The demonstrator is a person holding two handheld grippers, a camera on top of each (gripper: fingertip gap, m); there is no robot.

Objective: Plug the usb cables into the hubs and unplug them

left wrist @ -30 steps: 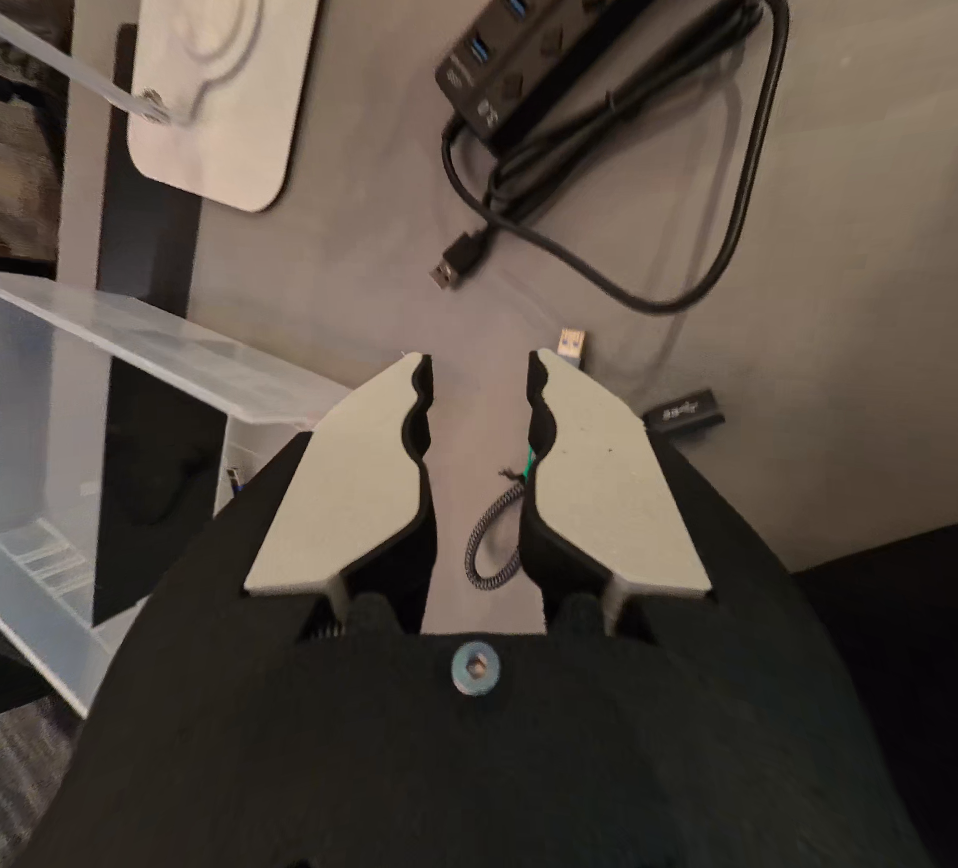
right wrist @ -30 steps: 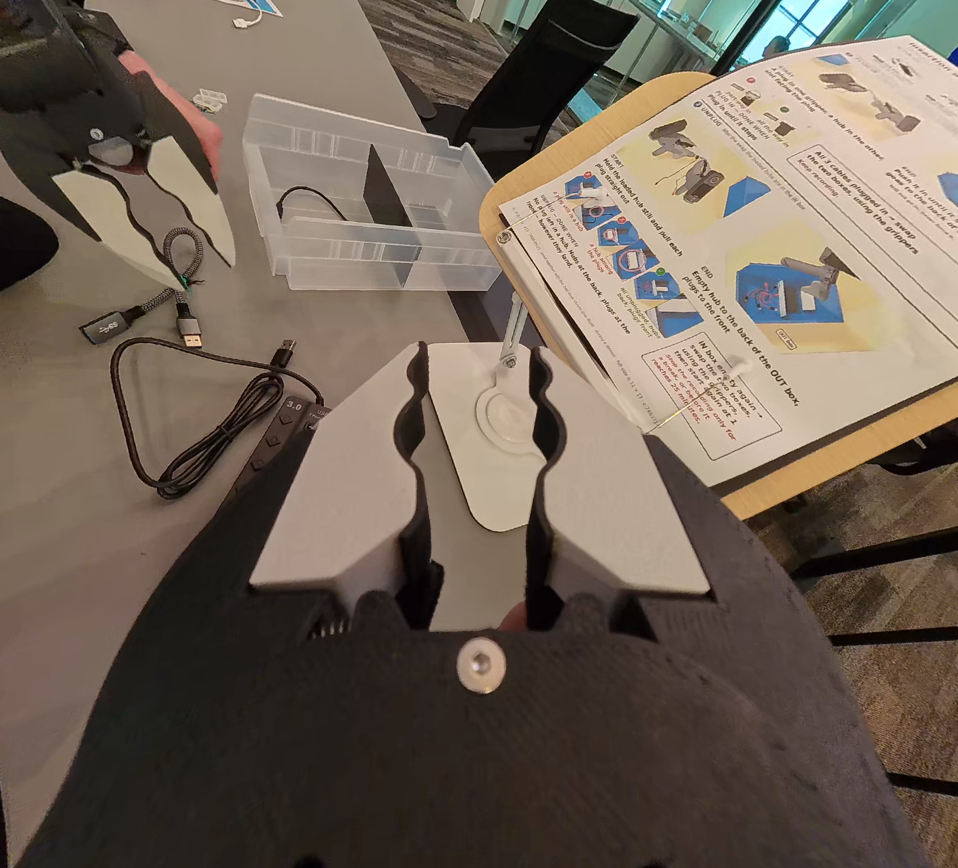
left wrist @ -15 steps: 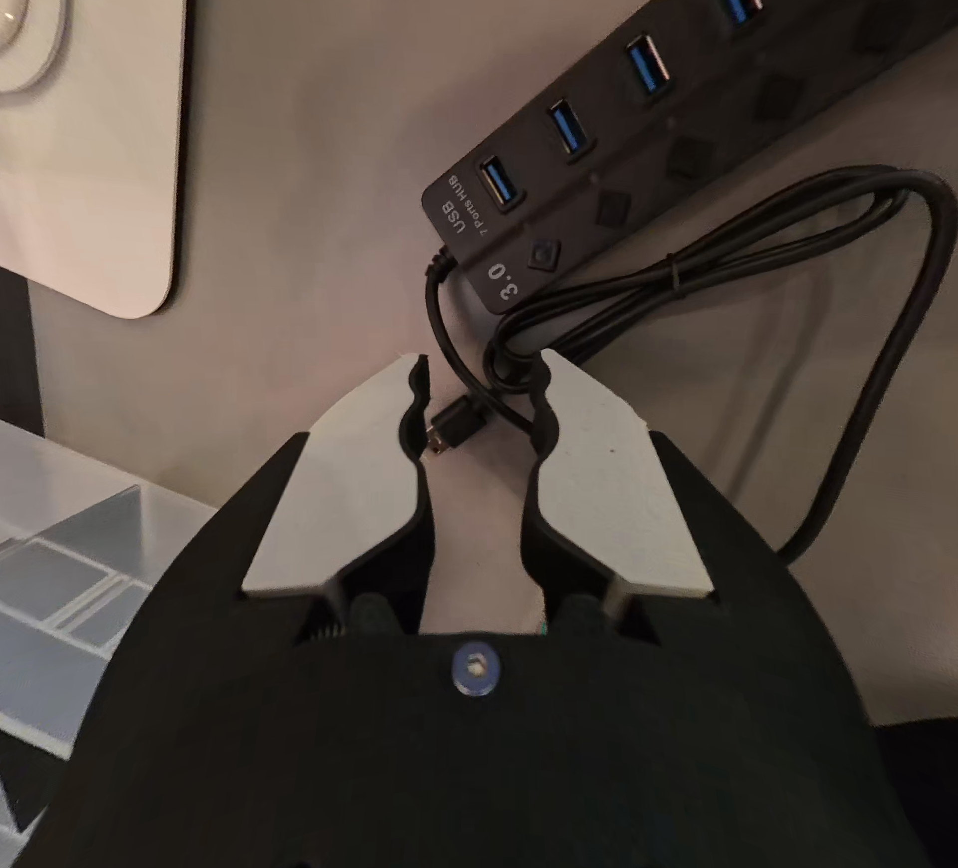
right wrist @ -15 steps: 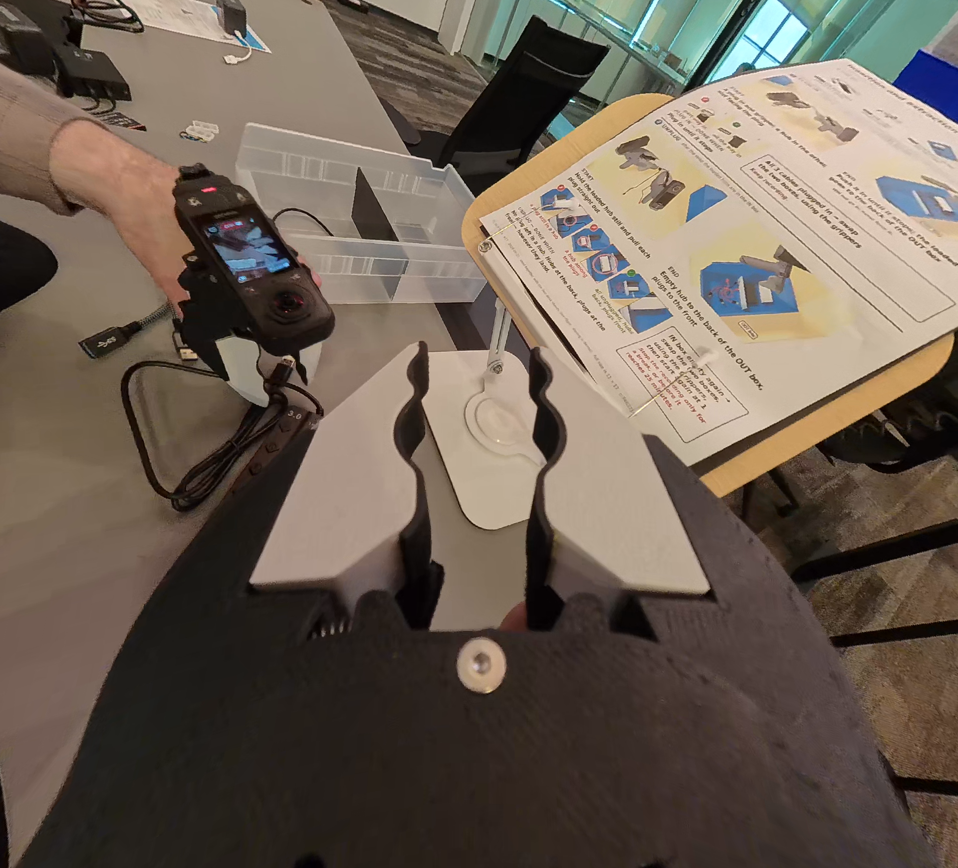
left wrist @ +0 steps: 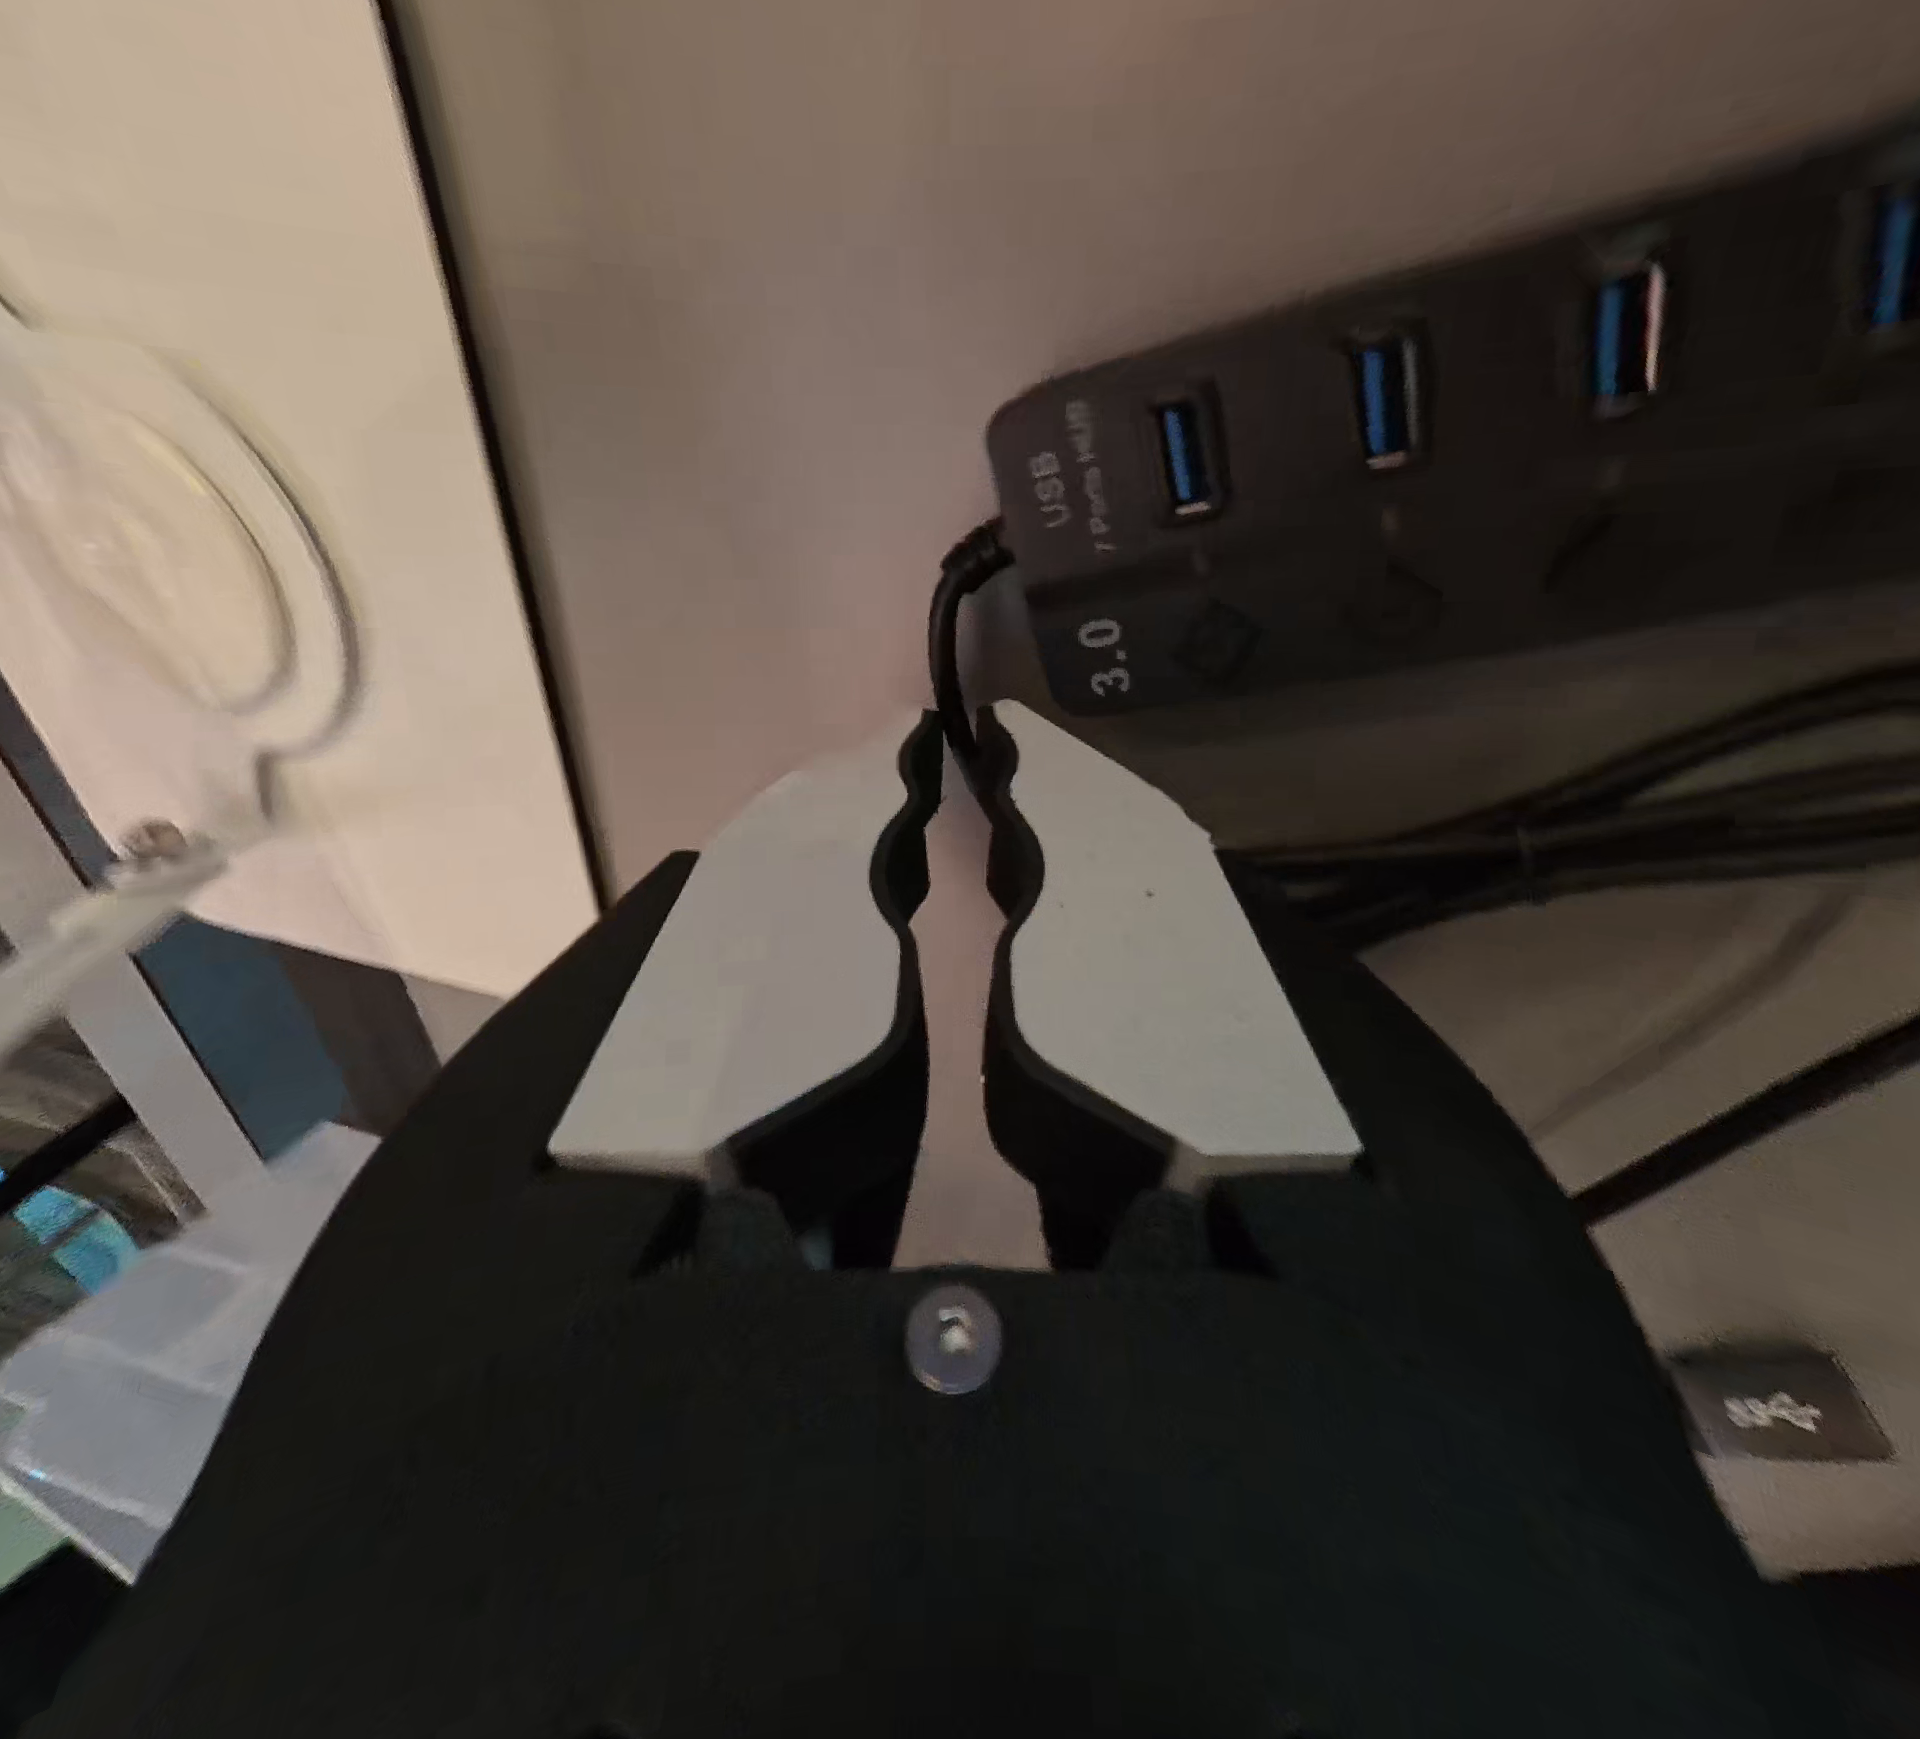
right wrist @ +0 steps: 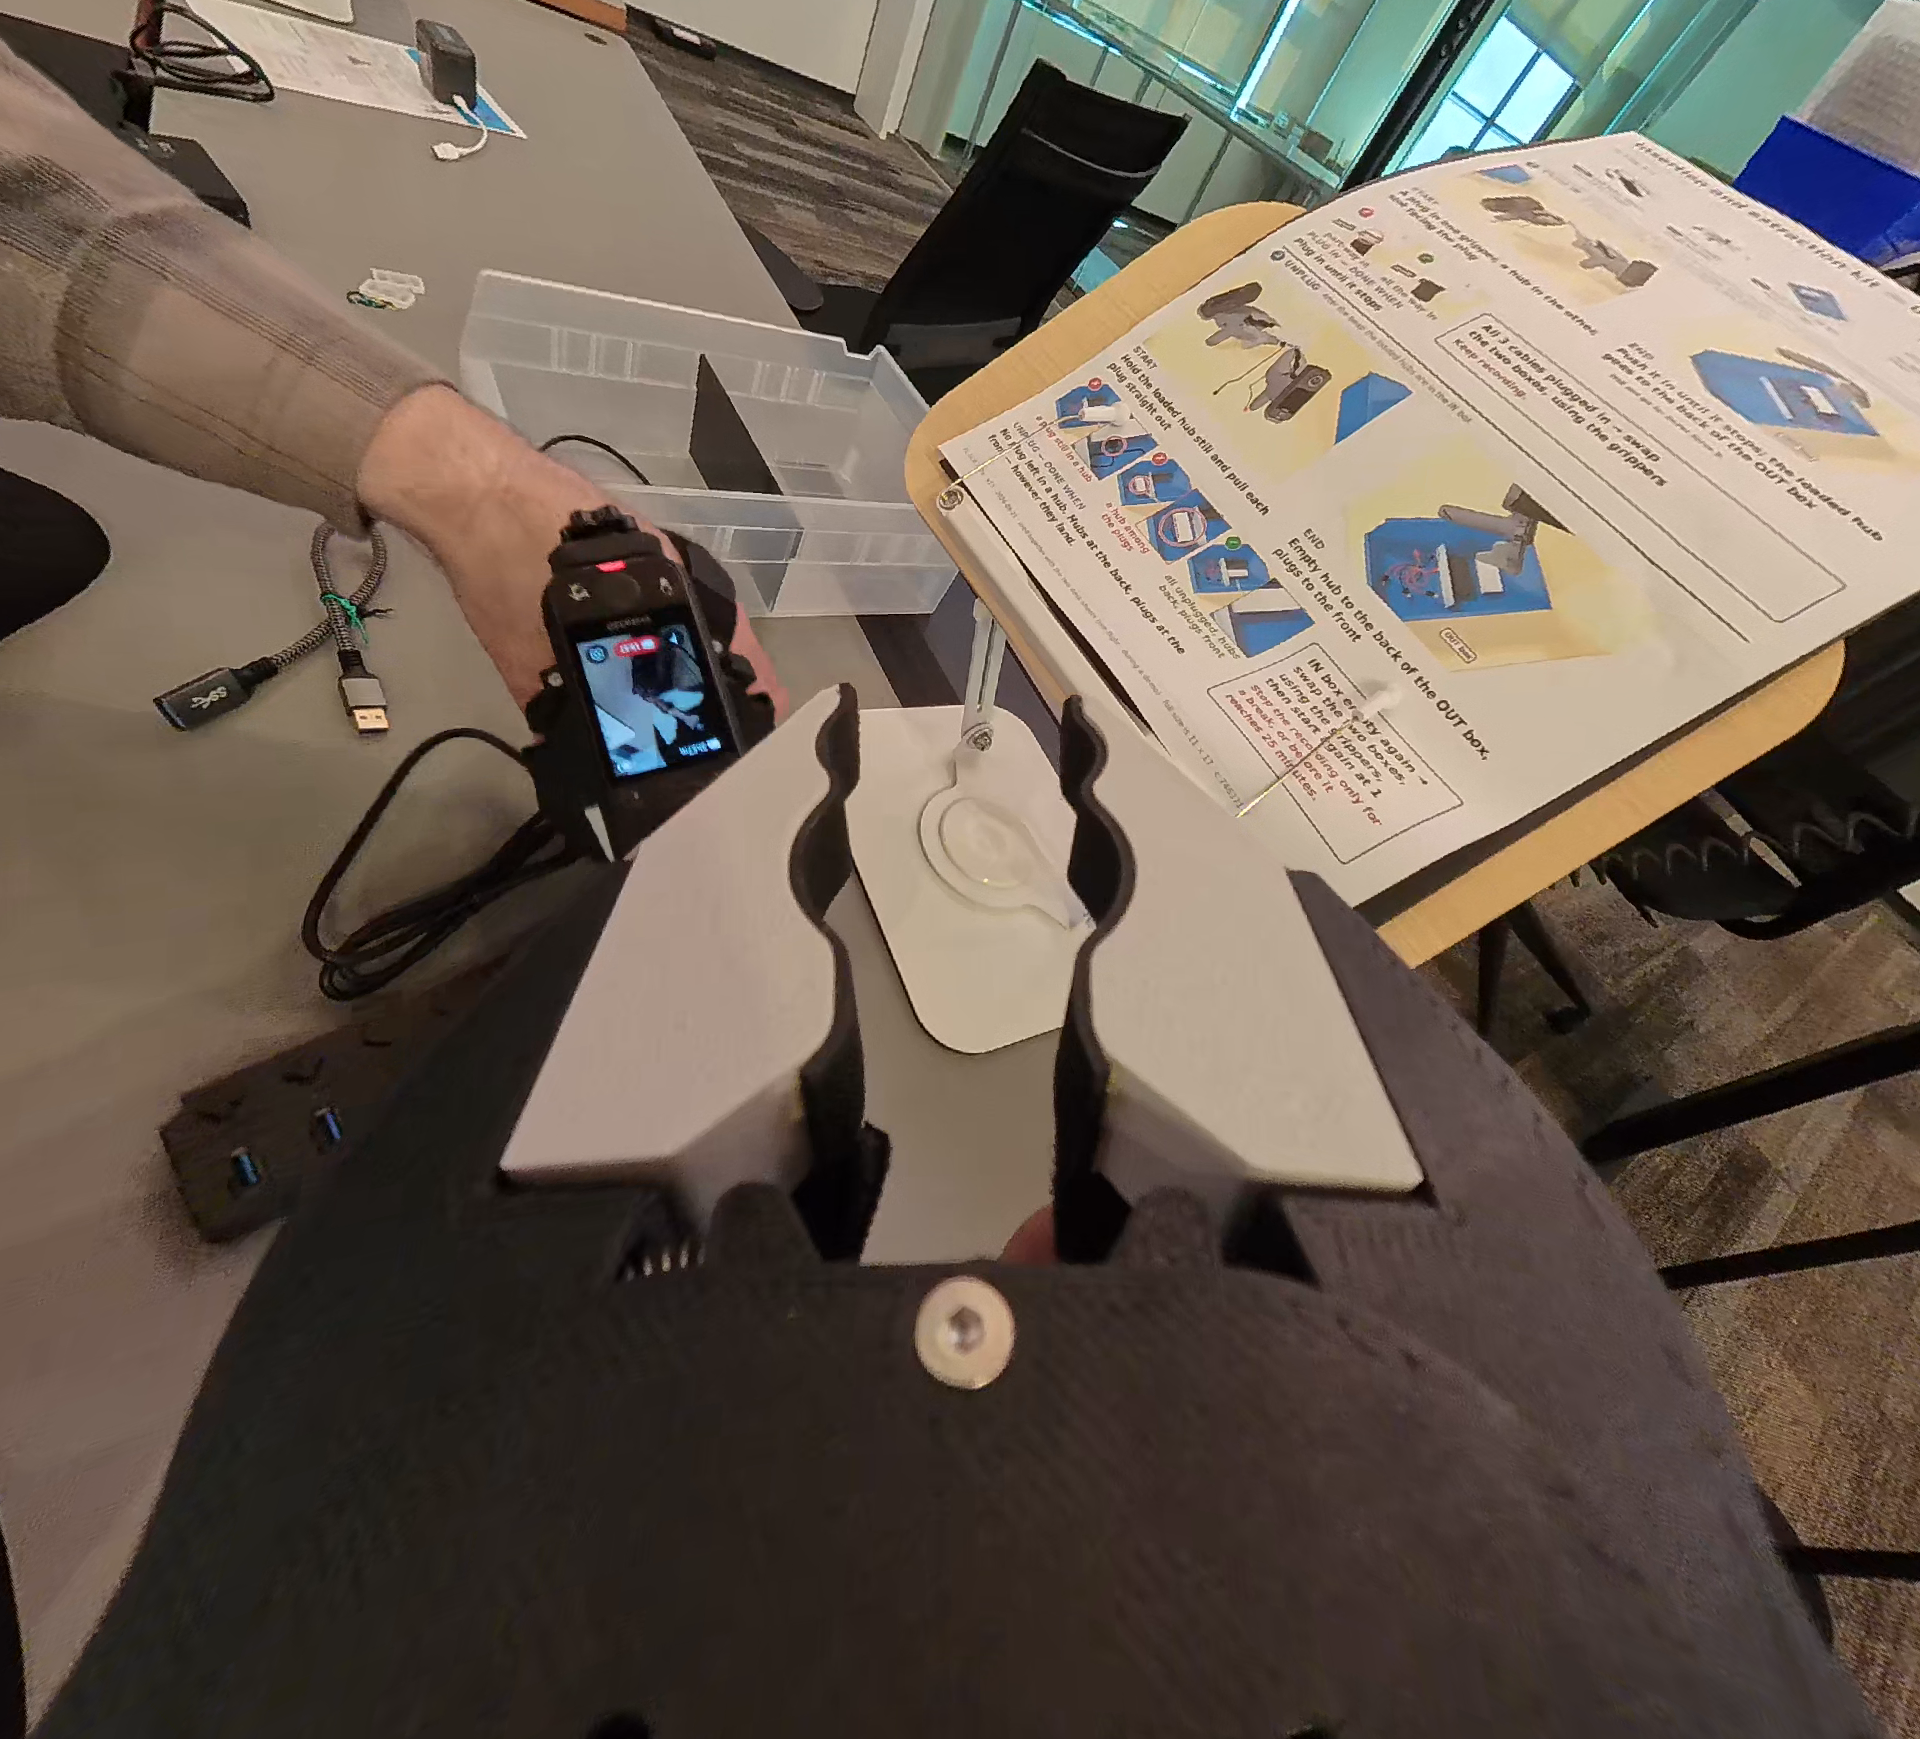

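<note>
A black USB hub [left wrist: 1455,536] with blue ports lies on the grey table, its black cable [left wrist: 951,640] leaving its near end. My left gripper [left wrist: 963,754] is shut on that cable just below the hub; the plug is hidden. The rest of the cable lies bundled [left wrist: 1558,842] beside the hub. In the right wrist view the hub [right wrist: 270,1159] lies at the lower left, with the left gripper [right wrist: 634,713] in a hand just beyond it. A braided cable [right wrist: 348,588] lies loose farther left. My right gripper [right wrist: 956,723] is open and empty above the table.
A white stand base [right wrist: 977,920] lies under my right gripper and holds a board with an instruction sheet [right wrist: 1455,494]. A clear plastic bin [right wrist: 727,484] stands behind. A grey connector [left wrist: 1777,1419] lies near my left gripper. A black chair [right wrist: 1018,203] stands past the table edge.
My left gripper has moved forward to the hub's near end and its jaws have closed on the hub's cable. My right gripper has stayed open, shifting only a little.
</note>
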